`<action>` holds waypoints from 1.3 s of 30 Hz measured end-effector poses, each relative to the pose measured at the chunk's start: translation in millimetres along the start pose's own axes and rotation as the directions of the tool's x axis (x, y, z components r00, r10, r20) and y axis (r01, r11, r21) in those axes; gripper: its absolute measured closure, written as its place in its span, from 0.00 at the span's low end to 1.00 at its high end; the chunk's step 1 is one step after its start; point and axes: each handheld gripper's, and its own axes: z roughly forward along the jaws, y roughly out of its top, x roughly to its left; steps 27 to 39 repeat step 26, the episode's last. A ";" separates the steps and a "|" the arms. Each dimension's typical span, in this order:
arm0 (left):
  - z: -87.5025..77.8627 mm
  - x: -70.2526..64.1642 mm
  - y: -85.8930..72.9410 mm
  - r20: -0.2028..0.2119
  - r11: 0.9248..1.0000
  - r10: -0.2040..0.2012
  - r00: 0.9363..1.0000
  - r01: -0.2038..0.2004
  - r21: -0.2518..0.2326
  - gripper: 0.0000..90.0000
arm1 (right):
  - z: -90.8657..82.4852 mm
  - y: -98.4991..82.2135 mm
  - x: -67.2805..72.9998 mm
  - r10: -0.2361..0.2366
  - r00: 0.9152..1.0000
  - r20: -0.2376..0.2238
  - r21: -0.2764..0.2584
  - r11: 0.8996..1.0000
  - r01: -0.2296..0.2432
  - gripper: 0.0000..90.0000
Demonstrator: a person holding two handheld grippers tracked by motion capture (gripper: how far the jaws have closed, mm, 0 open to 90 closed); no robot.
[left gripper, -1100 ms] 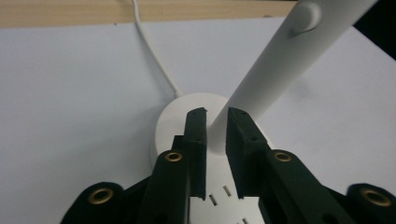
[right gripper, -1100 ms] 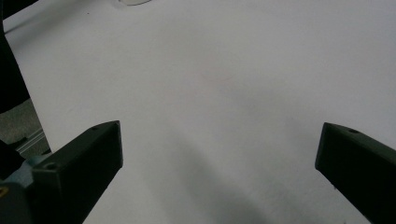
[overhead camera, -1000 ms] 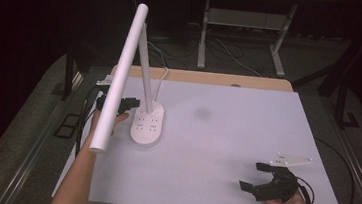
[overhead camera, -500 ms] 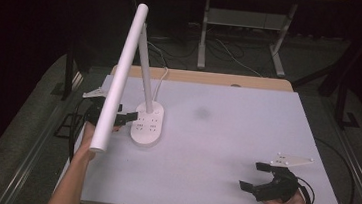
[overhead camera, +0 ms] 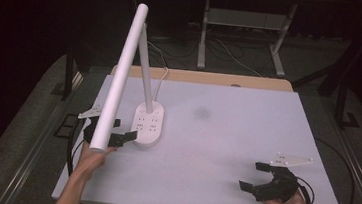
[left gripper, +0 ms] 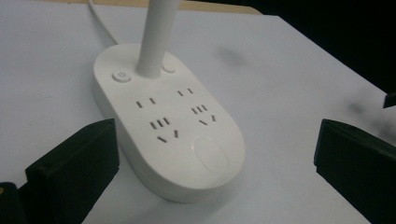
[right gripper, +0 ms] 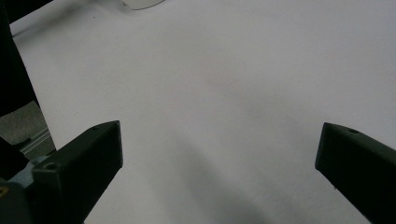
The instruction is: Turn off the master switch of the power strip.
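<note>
A white desk lamp stands at the table's left. Its oval base (overhead camera: 148, 124) carries several sockets, and its long tube head (overhead camera: 120, 76) slants over my left hand. My left gripper (overhead camera: 120, 135) is open just left of the base's near end, partly hidden under the tube. In the left gripper view the base (left gripper: 173, 126) lies ahead between the wide-apart jaws of that gripper (left gripper: 215, 140), untouched, with a round power button (left gripper: 121, 76) by the stem. My right gripper (overhead camera: 254, 176) rests open at the front right, over bare table (right gripper: 219, 93).
The white table top (overhead camera: 246, 133) has a faint dark smudge (overhead camera: 201, 113) near its middle. The lamp's cord (overhead camera: 164, 75) runs off the wooden back edge (overhead camera: 211, 78). A metal desk frame (overhead camera: 242, 22) and floor cables lie beyond.
My left gripper has drawn back a little toward the near edge, beside the lamp base. The right gripper has stayed in place.
</note>
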 end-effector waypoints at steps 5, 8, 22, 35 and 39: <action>-4.5 -12.7 -11.7 0.004 1.000 0.027 1.000 -0.027 -0.008 0.00 | -0.2 0.1 0.4 -0.005 1.000 0.000 -0.001 1.000 0.005 0.00; -6.0 -19.3 -18.2 0.012 0.999 0.032 0.999 -0.032 0.000 0.00 | 0.1 0.4 0.9 -0.003 1.000 0.001 -0.002 1.000 0.003 0.00; -10.3 -49.4 -39.1 0.070 0.997 0.074 0.995 -0.074 0.009 0.00 | -2.8 1.1 1.0 -0.002 1.000 -0.006 -0.016 1.000 0.002 0.00; -7.4 -53.7 -43.2 0.084 0.996 0.086 0.993 -0.089 0.029 0.00 | -3.8 1.0 0.5 -0.003 1.000 -0.008 -0.025 1.000 0.003 0.00; -7.4 -53.7 -43.2 0.084 0.996 0.086 0.993 -0.089 0.029 0.00 | -3.8 1.0 0.5 -0.003 1.000 -0.008 -0.025 1.000 0.003 0.00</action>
